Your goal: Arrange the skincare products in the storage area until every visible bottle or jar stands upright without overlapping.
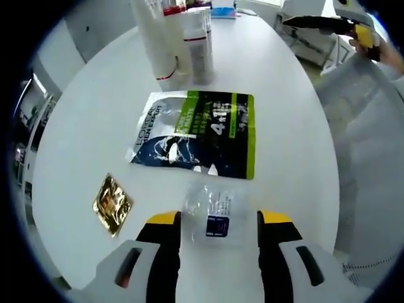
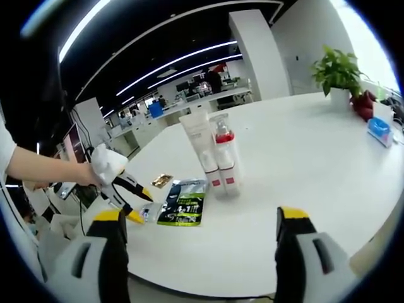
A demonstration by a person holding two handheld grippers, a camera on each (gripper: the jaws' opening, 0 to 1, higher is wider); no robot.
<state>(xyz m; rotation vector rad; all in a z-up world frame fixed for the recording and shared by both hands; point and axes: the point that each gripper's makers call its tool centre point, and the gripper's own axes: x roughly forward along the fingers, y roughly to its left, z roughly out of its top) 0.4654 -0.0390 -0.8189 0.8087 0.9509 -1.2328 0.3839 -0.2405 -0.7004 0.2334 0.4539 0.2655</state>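
The left tool [image 1: 218,221] hangs with its yellow-tipped jaws spread wide, holding nothing, on either side of a small clear plastic sachet with a dark blue label [image 1: 214,214] that lies flat on the white round tabletop [image 1: 297,139]. At ten o'clock from it lies a small gold foil sachet [image 1: 112,204]; at twelve o'clock, a flat dark blue and green packet [image 1: 199,132]. Beyond that, at eleven o'clock, a white tube with a red band [image 1: 158,44] and a white pump bottle with a red collar [image 1: 199,41] stand upright, just beside each other.

The right tool [image 2: 199,230] is likewise spread and empty, well back from the tabletop edge. By my judgement the upright pair is done, while the three flat packs remain to be sorted.
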